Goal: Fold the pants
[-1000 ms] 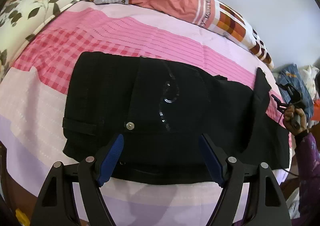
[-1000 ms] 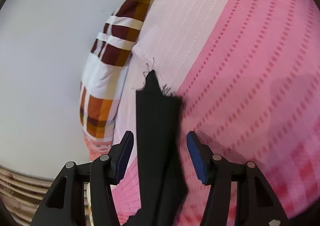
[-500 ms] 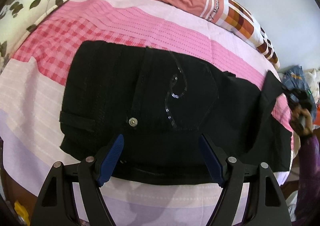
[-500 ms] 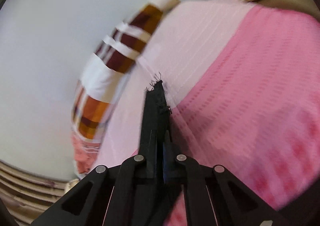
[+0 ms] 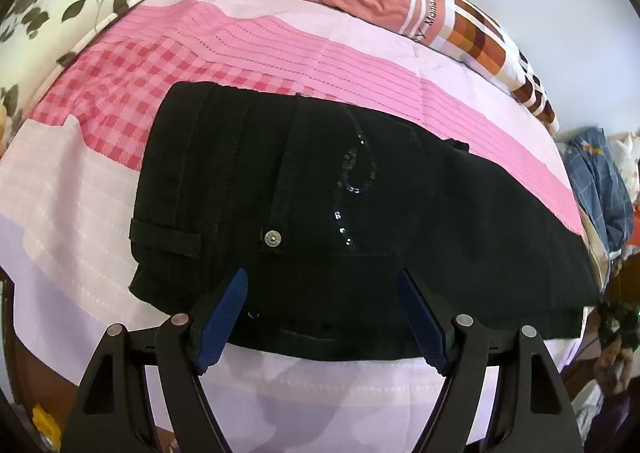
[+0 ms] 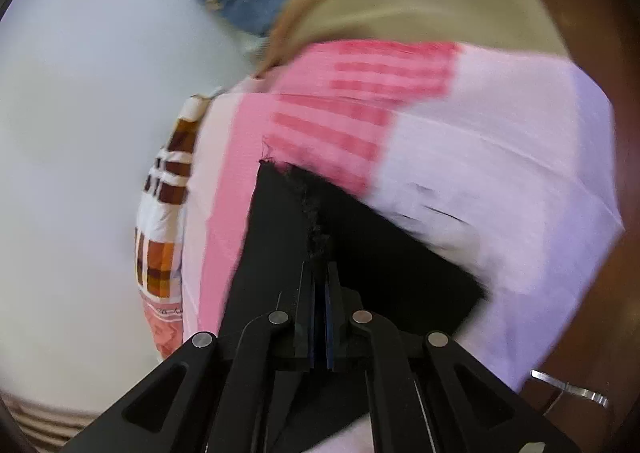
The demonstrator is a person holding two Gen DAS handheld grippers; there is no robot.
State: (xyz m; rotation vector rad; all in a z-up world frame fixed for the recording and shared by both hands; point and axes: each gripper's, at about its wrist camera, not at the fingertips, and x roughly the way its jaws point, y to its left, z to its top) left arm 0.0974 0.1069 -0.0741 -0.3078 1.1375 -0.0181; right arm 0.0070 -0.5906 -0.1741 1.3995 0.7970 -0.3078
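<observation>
The left gripper (image 5: 322, 317) hovers with its blue-padded jaws spread wide over the waistband edge of the black denim pants (image 5: 340, 205), which lie flat across the pink-and-lilac checked bed sheet (image 5: 120, 125), gripping nothing. The right gripper (image 6: 320, 317) is clamped tight on the frayed hem of a pant leg (image 6: 280, 213), so the lengthwise fold looks to be in hand. Next, that hem likely needs carrying toward the waistband while the left gripper pins the waist.
</observation>
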